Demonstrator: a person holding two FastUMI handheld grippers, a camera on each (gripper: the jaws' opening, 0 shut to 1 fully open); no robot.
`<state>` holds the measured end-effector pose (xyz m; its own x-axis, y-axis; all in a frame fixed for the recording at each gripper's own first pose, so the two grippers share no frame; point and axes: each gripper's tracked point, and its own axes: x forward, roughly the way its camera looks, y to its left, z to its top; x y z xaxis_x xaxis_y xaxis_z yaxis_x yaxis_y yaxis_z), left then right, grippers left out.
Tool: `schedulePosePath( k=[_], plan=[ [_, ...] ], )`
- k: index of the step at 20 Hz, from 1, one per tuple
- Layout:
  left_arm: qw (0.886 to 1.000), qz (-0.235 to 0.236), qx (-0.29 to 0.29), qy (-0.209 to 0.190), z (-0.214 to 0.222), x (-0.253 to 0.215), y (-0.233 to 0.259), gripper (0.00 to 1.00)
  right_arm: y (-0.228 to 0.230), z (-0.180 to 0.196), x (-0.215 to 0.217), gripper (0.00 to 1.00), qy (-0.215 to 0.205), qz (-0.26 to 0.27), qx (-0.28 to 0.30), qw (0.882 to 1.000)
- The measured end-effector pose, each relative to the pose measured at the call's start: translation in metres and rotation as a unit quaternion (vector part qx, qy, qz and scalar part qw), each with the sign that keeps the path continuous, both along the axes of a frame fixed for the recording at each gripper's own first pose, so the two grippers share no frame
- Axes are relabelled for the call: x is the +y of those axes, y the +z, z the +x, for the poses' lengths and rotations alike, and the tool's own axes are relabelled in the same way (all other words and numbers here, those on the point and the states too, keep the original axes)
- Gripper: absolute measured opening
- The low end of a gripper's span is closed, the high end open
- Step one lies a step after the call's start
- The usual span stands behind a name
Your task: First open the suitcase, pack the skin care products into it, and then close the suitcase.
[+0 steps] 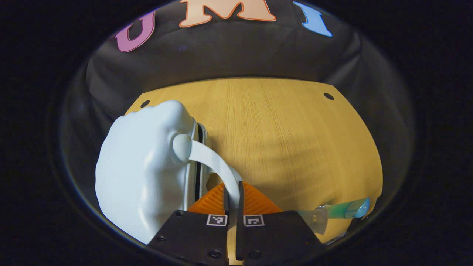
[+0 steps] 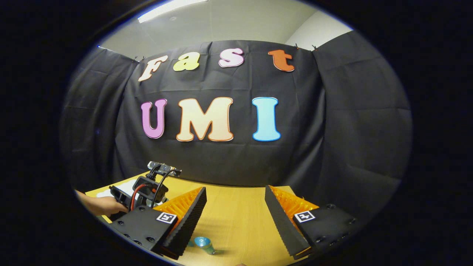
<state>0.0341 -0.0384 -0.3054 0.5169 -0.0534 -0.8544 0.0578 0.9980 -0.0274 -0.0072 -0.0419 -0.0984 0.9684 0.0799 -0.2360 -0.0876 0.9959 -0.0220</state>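
1. Left gripper view: a pale blue hard-shell suitcase (image 1: 142,173) stands on edge on the wooden tabletop (image 1: 288,140), filling the 9 o'clock side of the view. Its dark seam line faces the middle of the scene, and the lid appears shut.
2. A curved pale handle (image 1: 212,160) arcs from the suitcase shell down toward 6 o'clock, into the left gripper (image 1: 232,197). The jaws are clamped together on this handle, one finger on each side.
3. At about 4 o'clock, a skin care tube (image 1: 338,212) with a green body and a light blue cap lies on the tabletop, just beside the gripper body.
4. Right gripper view: at 8 o'clock, a hand (image 2: 101,205) holds the other gripper, with cables, low over the tabletop (image 2: 236,218).
5. The right gripper (image 2: 236,210) hangs above the tabletop with its jaws wide apart, nothing between them.
6. Near 6 o'clock, a small blue cap end (image 2: 204,244) of a product rests on the wood, below the left-hand finger
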Motion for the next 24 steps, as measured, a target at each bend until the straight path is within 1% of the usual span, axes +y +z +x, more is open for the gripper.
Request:
schedulePosePath(
  k=[1,2,4,6,8,10,12,17,19,22,23,24],
  plan=[
    [1.0,-0.005,-0.007,0.008,0.001,0.004,0.011,0.04,-0.001,-0.001,0.003,0.99,0.011,0.002,0.001,1.0],
    [1.0,-0.009,-0.019,0.012,0.003,0.005,0.023,0.01,-0.001,0.0,0.007,0.99,0.019,0.001,-0.003,1.0],
    [0.999,-0.008,-0.044,-0.004,0.006,0.008,0.05,0.01,-0.001,0.004,0.01,0.99,0.016,-0.007,-0.009,1.0],
    [0.998,-0.006,-0.059,-0.016,0.01,0.022,0.074,0.01,0.001,0.005,0.024,1.0,0.007,0.003,-0.005,1.0],
    [0.997,-0.028,-0.077,-0.01,0.012,0.038,0.102,0.01,0.008,0.006,0.046,0.99,0.01,0.011,-0.019,1.0],
    [0.995,-0.05,-0.09,-0.006,0.012,0.056,0.125,0.01,0.0,0.007,0.062,0.99,0.014,0.006,-0.009,1.0],
    [0.992,-0.053,-0.111,-0.007,0.015,0.074,0.145,0.01,-0.004,0.005,0.082,0.99,0.022,0.015,0.0,1.0],
    [0.988,-0.059,-0.14,0.002,0.018,0.123,0.18,0.01,-0.003,0.009,0.118,0.99,0.031,0.022,-0.005,0.999],
    [0.987,-0.061,-0.151,0.006,0.021,0.147,0.188,0.01,-0.002,0.012,0.13,0.98,0.03,0.03,-0.007,0.999],
    [0.984,-0.076,-0.161,0.013,0.023,0.18,0.202,0.01,-0.006,0.014,0.148,0.99,0.025,0.033,-0.004,0.999],
    [0.983,-0.075,-0.165,0.013,0.023,0.193,0.206,0.01,-0.006,0.015,0.155,1.0,0.025,0.033,-0.004,0.999],
    [0.983,-0.071,-0.169,0.015,0.026,0.208,0.21,0.01,-0.005,0.014,0.161,0.99,0.024,0.032,-0.006,0.999]
  ],
)
